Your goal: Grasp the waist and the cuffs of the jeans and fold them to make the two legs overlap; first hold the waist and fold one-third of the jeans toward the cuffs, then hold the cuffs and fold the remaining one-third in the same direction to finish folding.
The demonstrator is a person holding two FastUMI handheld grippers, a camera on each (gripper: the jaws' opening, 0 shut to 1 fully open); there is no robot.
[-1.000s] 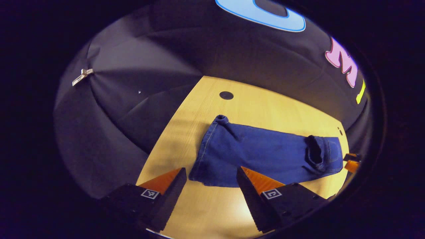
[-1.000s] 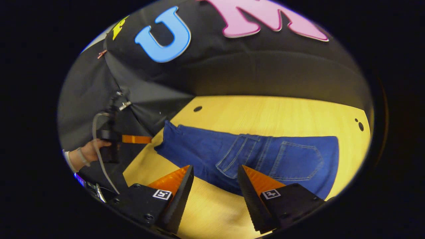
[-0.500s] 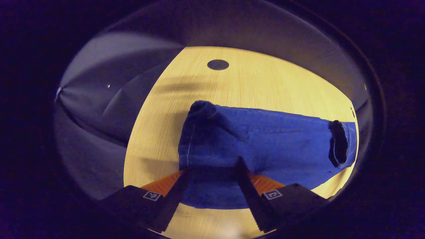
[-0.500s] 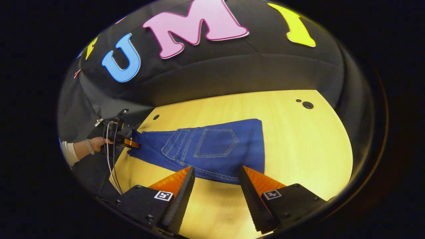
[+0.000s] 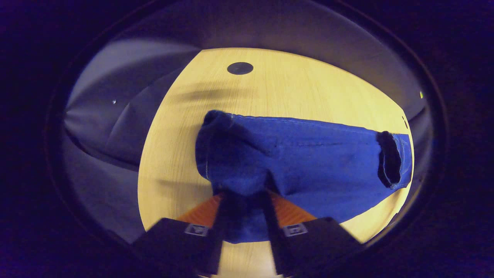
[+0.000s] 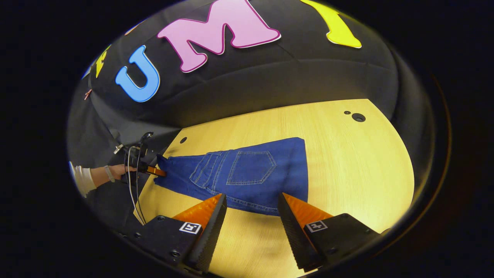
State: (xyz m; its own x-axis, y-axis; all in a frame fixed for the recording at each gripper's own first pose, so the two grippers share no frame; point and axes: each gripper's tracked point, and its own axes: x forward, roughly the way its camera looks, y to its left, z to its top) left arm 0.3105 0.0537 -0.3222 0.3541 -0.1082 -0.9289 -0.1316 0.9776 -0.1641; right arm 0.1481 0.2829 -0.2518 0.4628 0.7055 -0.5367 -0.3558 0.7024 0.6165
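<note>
Evidently first step under way: taking hold at both ends before the legs are laid over each other. Jeans (image 6: 247, 173) lie flat along the counter (image 6: 359, 162), back pocket up. Left hand-held gripper (image 5: 243, 210) has the cuff-end denim between its fingers, fabric bunched there; it appears pinched, though blur hides the contact. Right hand-held gripper (image 6: 249, 210) hangs spread above the waist edge, touching nothing, tilted down toward the counter. Next move, as I judge it: lower the right one and nip the waistband, then lift both ends together.
</note>
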